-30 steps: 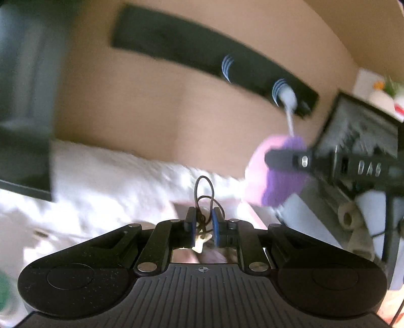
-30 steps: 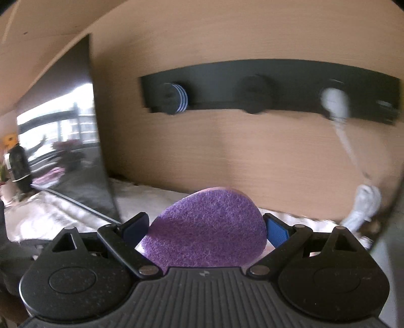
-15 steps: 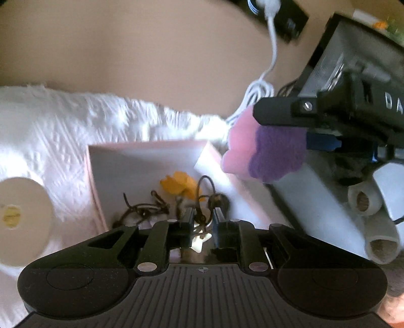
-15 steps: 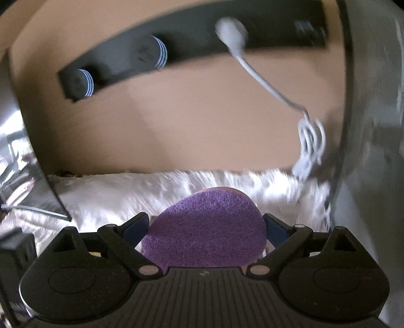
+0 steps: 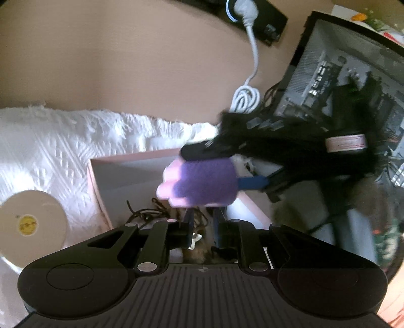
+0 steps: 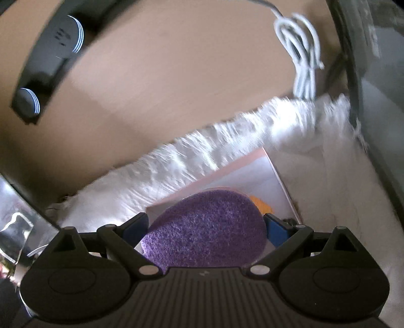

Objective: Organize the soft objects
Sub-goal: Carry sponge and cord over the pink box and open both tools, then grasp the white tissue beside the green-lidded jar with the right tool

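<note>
My right gripper [image 6: 205, 227] is shut on a purple and pink sponge [image 6: 204, 232]. In the left wrist view the sponge [image 5: 202, 185] hangs over the open pink box [image 5: 121, 174], just above my left gripper [image 5: 203, 224]. The left gripper's jaws stand a little apart around a small charm [image 5: 195, 239] with a dark cord loop; whether they pinch it is hidden. The box holds dark cords [image 5: 146, 214] and an orange item [image 6: 262, 205]. The box rim shows in the right wrist view [image 6: 272, 161] below the sponge.
The box sits on a white textured cloth [image 5: 63, 141]. A white round roll [image 5: 30, 222] lies to the left. A coiled white cable [image 5: 246, 98] hangs from a black power strip [image 5: 252, 12] on the wooden wall. An open computer case [image 5: 341, 75] stands at right.
Both grippers tilted down toward the box. The right gripper carried the sponge left and down, from beside the box to over its middle, above the left gripper's fingers.
</note>
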Action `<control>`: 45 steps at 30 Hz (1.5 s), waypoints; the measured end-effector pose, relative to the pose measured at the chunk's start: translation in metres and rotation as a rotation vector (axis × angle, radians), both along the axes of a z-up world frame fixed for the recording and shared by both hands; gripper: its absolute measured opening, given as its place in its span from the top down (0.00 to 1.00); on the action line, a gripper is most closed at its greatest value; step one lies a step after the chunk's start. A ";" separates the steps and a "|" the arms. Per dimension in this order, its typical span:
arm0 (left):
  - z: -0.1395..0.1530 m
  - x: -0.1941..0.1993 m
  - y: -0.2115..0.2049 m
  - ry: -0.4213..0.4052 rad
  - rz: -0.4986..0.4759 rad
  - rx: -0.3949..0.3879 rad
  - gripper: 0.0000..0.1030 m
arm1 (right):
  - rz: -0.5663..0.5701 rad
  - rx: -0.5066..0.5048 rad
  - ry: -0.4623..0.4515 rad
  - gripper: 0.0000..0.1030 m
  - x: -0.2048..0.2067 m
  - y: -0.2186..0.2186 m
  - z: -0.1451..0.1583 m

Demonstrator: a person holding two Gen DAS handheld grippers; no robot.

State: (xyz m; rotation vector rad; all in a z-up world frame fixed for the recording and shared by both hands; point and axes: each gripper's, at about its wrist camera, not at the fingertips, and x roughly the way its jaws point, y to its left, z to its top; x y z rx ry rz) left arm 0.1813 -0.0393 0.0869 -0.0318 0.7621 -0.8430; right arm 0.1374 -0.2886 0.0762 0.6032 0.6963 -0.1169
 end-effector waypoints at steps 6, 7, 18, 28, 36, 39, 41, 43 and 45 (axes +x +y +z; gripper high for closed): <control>0.006 -0.002 0.008 -0.051 0.023 -0.033 0.83 | 0.021 0.086 0.051 0.06 0.003 0.000 -0.023; 0.003 0.003 0.005 -0.036 0.038 -0.027 0.83 | 0.018 0.099 0.049 0.06 0.002 -0.002 -0.023; -0.024 0.027 -0.002 0.053 0.151 0.047 0.83 | 0.090 0.017 -0.029 0.06 -0.009 0.018 0.007; 0.005 0.010 0.045 0.028 0.144 -0.081 0.83 | 0.179 -0.088 -0.087 0.06 -0.019 0.018 0.036; 0.023 -0.006 0.081 -0.018 0.151 -0.070 0.83 | 0.126 -0.297 -0.097 0.06 -0.026 0.035 0.051; 0.037 -0.015 0.109 -0.076 0.154 -0.010 0.83 | 0.106 -0.440 -0.116 0.06 -0.030 0.055 0.056; 0.044 -0.021 0.133 -0.123 0.187 0.032 0.82 | 0.088 -0.561 -0.102 0.06 -0.031 0.073 0.060; 0.050 -0.027 0.163 -0.159 0.248 0.055 0.82 | 0.094 -0.631 -0.110 0.06 -0.033 0.088 0.065; 0.053 -0.027 0.191 -0.158 0.314 0.058 0.82 | 0.121 -0.655 -0.131 0.06 -0.034 0.101 0.071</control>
